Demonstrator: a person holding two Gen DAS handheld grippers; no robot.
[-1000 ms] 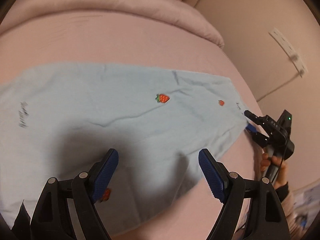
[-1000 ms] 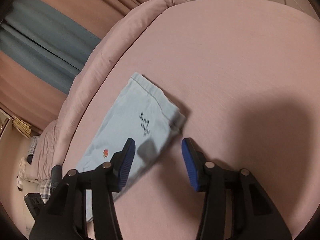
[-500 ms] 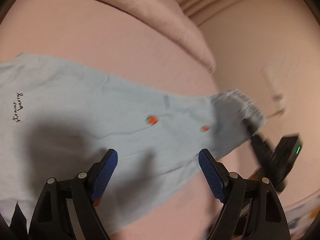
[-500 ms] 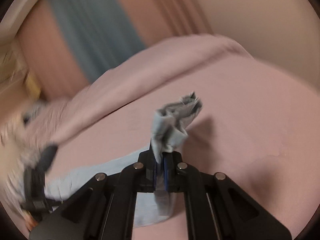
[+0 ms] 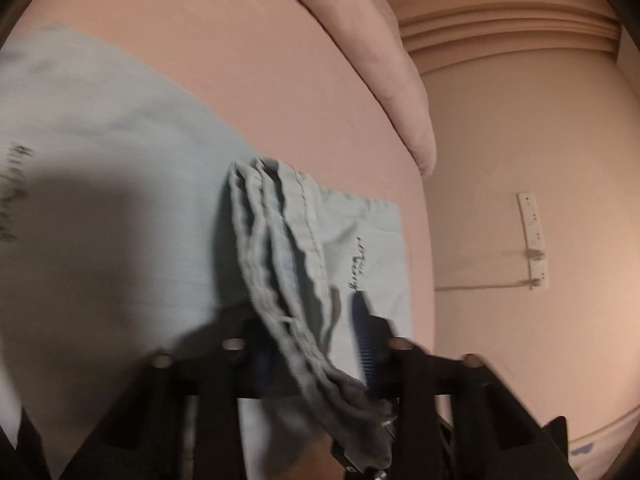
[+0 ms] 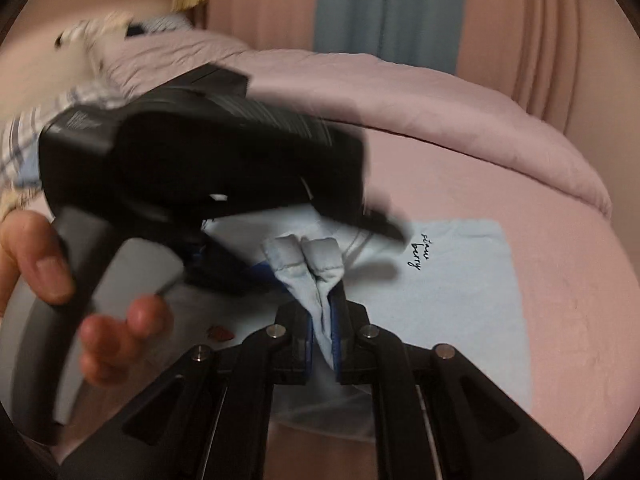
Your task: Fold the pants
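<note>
A: In the right wrist view, what's at the left of the frame?

B: A person's hand (image 6: pixel 60 280) curls round a grey handle, carrying the left gripper (image 6: pixel 296 248), whose blurred black body fills the upper left. Its blue pads are mostly hidden behind that body.

A: And its own view?

B: Its jaws have just been closing, with a bunched hem of the light blue cotton pants (image 5: pixel 120 200) between them at bottom centre. Motion blur stops me telling whether the pads press on it.

A: The right gripper (image 6: pixel 324 332)?

B: Bottom centre, clamped tight on a doubled cuff that stands up between its blue pads.

A: Where are the pants?

B: Spread on the pink bedsheet (image 6: pixel 540 184), one end folded back over the rest, black script lettering showing at centre right.
</note>
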